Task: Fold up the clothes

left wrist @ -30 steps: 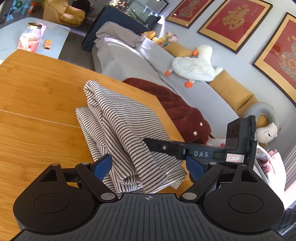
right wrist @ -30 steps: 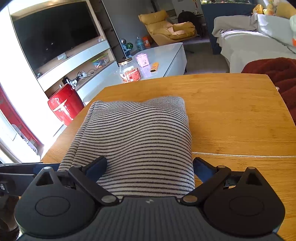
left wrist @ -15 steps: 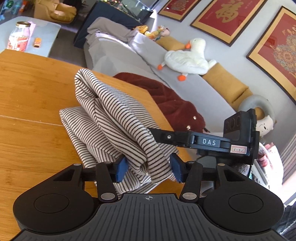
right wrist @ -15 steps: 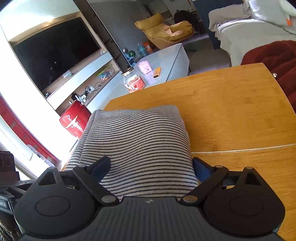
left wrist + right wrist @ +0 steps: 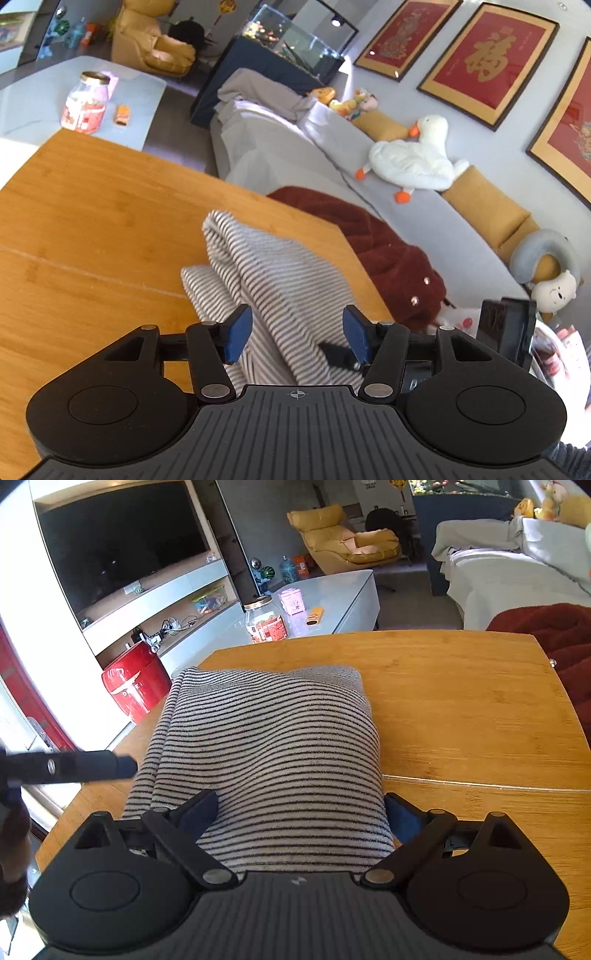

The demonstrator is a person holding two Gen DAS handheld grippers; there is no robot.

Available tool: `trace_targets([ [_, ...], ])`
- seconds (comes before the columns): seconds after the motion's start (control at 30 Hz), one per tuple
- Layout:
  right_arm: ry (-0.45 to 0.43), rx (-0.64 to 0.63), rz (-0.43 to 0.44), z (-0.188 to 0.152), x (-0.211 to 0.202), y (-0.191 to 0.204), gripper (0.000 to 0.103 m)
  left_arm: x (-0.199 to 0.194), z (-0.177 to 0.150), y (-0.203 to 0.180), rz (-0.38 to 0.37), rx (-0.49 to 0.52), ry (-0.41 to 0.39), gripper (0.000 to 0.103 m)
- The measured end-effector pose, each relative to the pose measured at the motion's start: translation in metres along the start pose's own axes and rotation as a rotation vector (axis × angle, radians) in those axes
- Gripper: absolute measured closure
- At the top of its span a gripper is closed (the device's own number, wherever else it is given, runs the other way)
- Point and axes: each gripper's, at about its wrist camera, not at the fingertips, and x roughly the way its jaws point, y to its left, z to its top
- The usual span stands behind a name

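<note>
A black-and-white striped garment (image 5: 280, 266) lies folded in a thick bundle on the wooden table (image 5: 92, 221). My left gripper (image 5: 297, 336) straddles its near fold, jaws partway apart; the left pad touches the cloth and the right pad stands just off it. In the right wrist view the garment (image 5: 273, 731) fills the space between the wide-open jaws of my right gripper (image 5: 301, 812), which lies low over its near end. One finger of the left gripper (image 5: 74, 766) reaches the garment's left edge. A right gripper finger (image 5: 334, 355) shows beside the cloth.
A dark red fleece garment (image 5: 388, 254) hangs over the grey sofa right behind the table's far edge. A glass jar (image 5: 86, 107) stands on the white coffee table beyond. A red mini fridge (image 5: 135, 690) sits on the floor to the left of the table (image 5: 461, 701).
The left gripper closed on the garment's fold and lifted it half a second ago; now its jaws are a little wider and the fold is lower. The right gripper stayed open.
</note>
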Motion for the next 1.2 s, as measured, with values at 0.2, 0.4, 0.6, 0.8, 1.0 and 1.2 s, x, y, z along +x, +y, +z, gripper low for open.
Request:
trace_targets([
  [0.2,0.001,-0.112,-0.038,0.003,-0.008,0.015,0.008,0.016,0.005,-0.003,-0.012,0.027,0.006,0.045],
  [0.4,0.009,0.025,0.150,0.026,-0.036,-0.022,0.008,0.032,0.003,-0.003,-0.017,0.052,0.033,0.049],
  [0.6,0.007,0.167,0.160,0.059,-0.009,-0.065,0.006,0.046,0.002,-0.002,-0.023,0.074,0.057,0.049],
  [0.8,0.132,0.172,0.229,0.068,0.049,-0.056,0.006,0.040,0.001,0.007,-0.017,0.074,0.065,0.049],
  [1.0,-0.020,-0.074,0.247,0.075,0.019,-0.004,0.023,0.037,-0.001,0.018,0.001,0.050,0.061,0.046],
  [1.2,0.060,-0.052,0.069,0.067,0.039,-0.016,0.028,0.036,-0.004,0.023,0.058,0.019,0.072,0.036],
])
